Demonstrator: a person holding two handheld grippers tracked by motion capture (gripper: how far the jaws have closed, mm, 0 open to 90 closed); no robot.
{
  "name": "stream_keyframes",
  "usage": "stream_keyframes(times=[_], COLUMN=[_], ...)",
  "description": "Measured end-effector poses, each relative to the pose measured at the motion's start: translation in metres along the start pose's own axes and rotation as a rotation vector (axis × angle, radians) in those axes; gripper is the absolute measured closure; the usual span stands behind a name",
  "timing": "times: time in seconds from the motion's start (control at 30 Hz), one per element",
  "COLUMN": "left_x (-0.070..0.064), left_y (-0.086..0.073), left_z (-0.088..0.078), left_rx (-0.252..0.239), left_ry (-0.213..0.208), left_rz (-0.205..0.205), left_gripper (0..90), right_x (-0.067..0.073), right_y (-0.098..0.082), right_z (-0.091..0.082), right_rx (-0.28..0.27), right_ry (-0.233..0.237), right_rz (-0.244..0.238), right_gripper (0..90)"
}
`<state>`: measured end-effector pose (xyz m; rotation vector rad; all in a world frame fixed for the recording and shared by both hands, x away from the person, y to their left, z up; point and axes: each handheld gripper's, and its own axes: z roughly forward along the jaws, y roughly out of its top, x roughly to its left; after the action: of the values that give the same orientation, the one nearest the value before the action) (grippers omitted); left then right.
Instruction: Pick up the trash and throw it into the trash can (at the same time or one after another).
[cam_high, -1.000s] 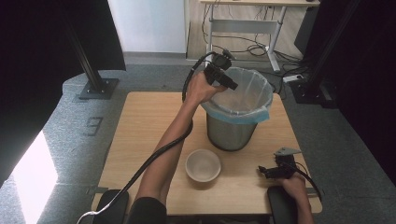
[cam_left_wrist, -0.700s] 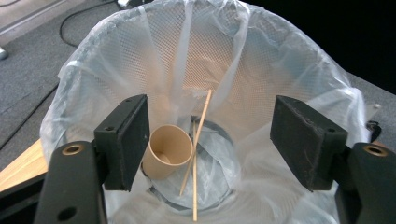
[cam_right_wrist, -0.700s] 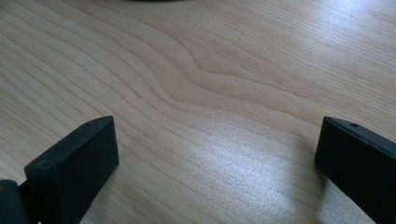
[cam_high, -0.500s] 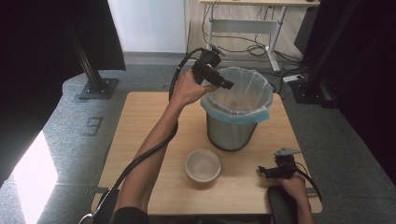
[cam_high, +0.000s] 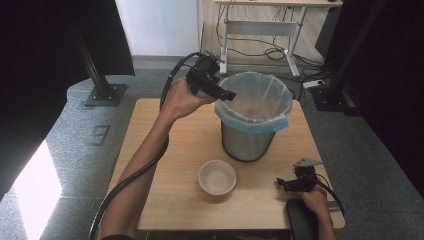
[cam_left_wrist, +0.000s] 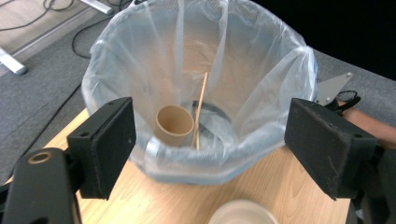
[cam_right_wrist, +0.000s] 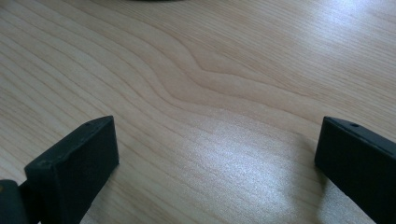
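Observation:
A steel bin (cam_high: 248, 142) lined with a clear bag (cam_left_wrist: 201, 51) stands at the middle right of the wooden table (cam_high: 165, 190). Inside lie a brown paper cup (cam_left_wrist: 174, 124) and a thin wooden stick (cam_left_wrist: 200, 108). My left gripper (cam_high: 220, 92) hovers open and empty by the bin's far left rim, and in the left gripper view the gripper (cam_left_wrist: 205, 140) looks down into the bag. A pale bowl (cam_high: 217, 177) sits in front of the bin, empty. My right gripper (cam_high: 281, 183) rests open low over the table's front right, and the right gripper view has the gripper (cam_right_wrist: 217, 154) over bare wood.
A desk frame with cables (cam_high: 260, 35) stands on the floor beyond the table. Black stand bases (cam_high: 102, 95) sit at the far left and far right. Dark curtains close both sides.
My left gripper has drawn back leftward and up from over the bin's rim, and the forearm has swung left with it. The right gripper has stayed put.

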<state>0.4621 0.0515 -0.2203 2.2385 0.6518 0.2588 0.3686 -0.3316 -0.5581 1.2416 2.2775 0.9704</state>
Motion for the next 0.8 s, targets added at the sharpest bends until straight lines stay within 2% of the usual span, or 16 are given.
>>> stream_keyframes(times=[0.3,0.8], left_x=[0.002,-0.001], left_y=[-0.029,-0.072], left_z=[-0.009,-0.006], left_rx=[0.000,-0.025], left_ry=[0.012,0.001], left_rz=[0.000,0.008], left_gripper=[14.5,14.6], right_x=[0.000,0.000], right_y=[0.000,0.000], right_z=[0.000,0.000], right_rx=[0.001,0.001], right_ry=[-0.002,-0.003], right_rz=[0.001,0.001], right_gripper=[0.0,0.0])
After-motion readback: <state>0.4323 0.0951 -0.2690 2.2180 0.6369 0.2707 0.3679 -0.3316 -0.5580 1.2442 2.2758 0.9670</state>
